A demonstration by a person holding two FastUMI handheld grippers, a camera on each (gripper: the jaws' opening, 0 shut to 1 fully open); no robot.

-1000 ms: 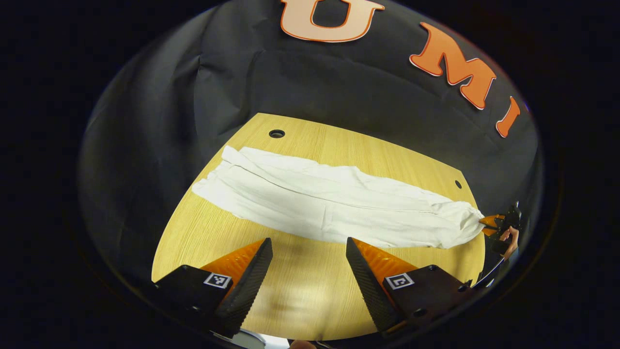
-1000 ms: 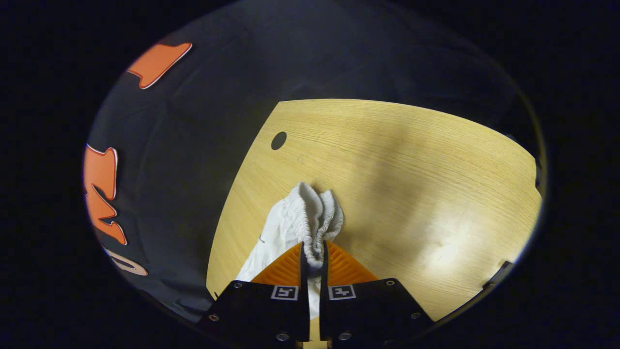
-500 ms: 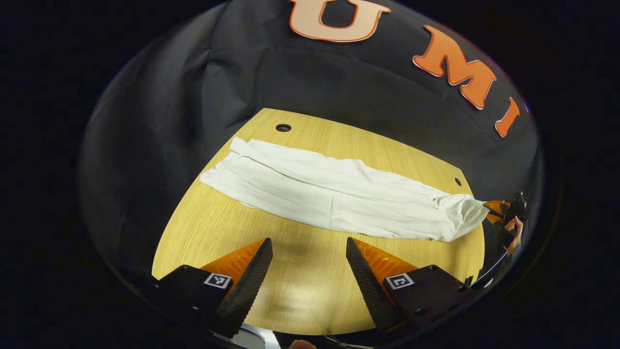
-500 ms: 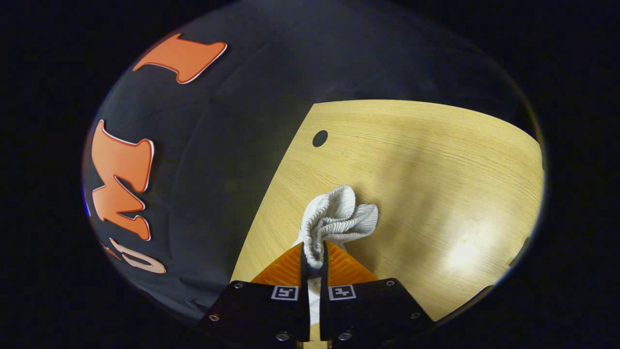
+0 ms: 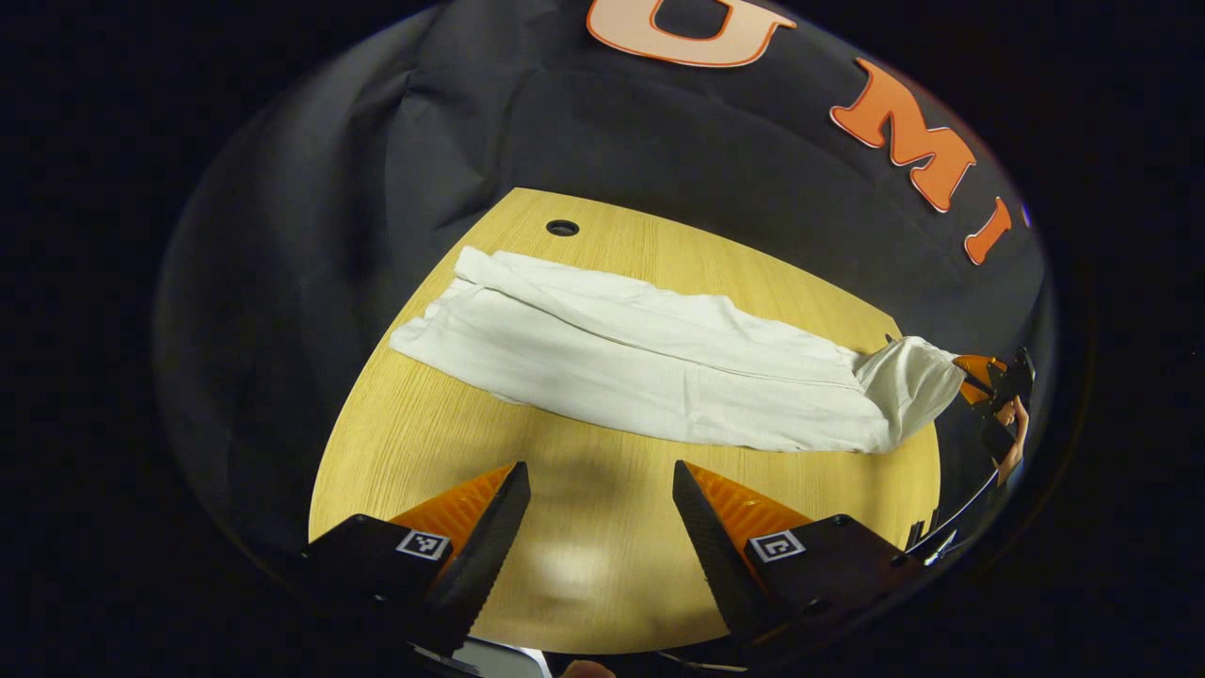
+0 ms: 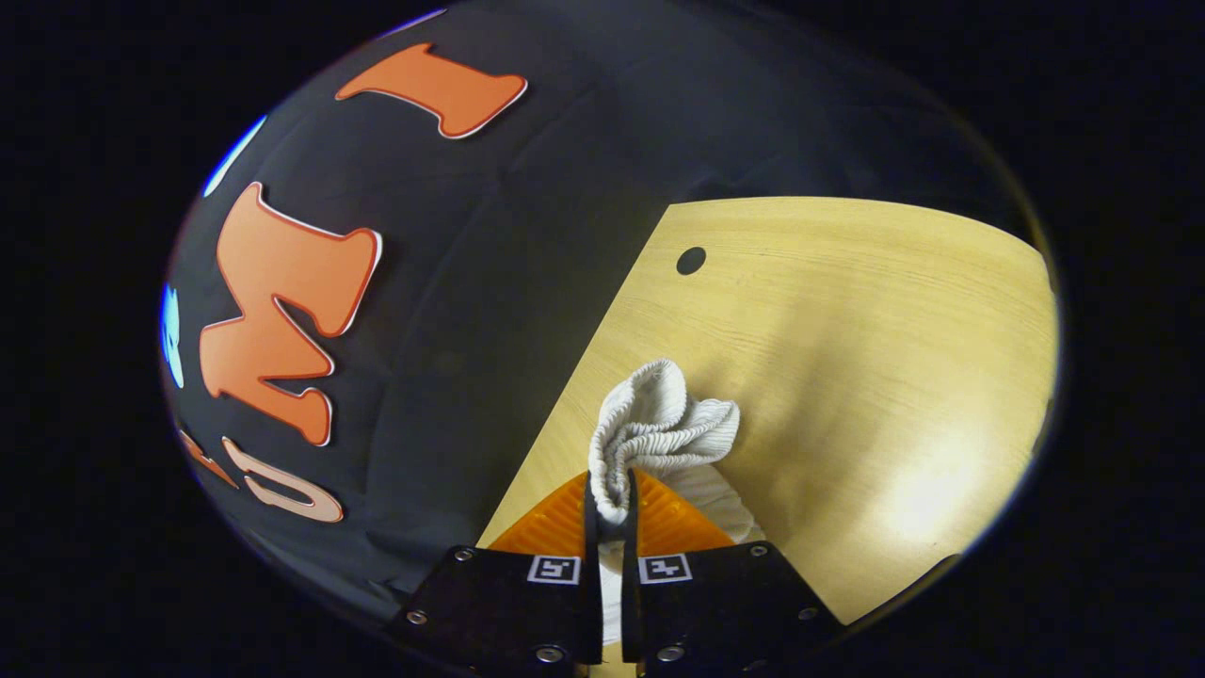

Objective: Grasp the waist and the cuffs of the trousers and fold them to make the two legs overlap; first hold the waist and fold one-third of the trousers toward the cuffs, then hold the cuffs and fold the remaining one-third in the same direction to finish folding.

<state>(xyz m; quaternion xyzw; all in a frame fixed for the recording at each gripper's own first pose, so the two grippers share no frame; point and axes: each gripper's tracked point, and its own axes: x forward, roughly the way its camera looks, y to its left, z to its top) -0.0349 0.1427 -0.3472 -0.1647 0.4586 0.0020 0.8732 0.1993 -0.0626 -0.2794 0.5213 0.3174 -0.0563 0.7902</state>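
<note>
Bare table (image 5: 584, 565) fronts left gripper's (image 5: 601, 513) spread jaws; right gripper (image 6: 609, 497) pinches trousers' (image 5: 640, 367) waist (image 6: 659, 428).

I see a light wooden table (image 5: 602, 527) with a fine grain running across its top, set against the black booth wall (image 5: 659, 160). A small round hole (image 5: 562, 228) sits near its far edge in the left gripper view, and the right gripper view shows a hole (image 6: 691, 261) close to the table's (image 6: 847, 311) edge too. White trousers (image 5: 640, 363) lie stretched lengthwise across the far half of the top, mostly flat. Their waist end (image 5: 908, 381) is lifted off the wood near the table's right edge. The near part of the top carries a soft glare patch.
</note>
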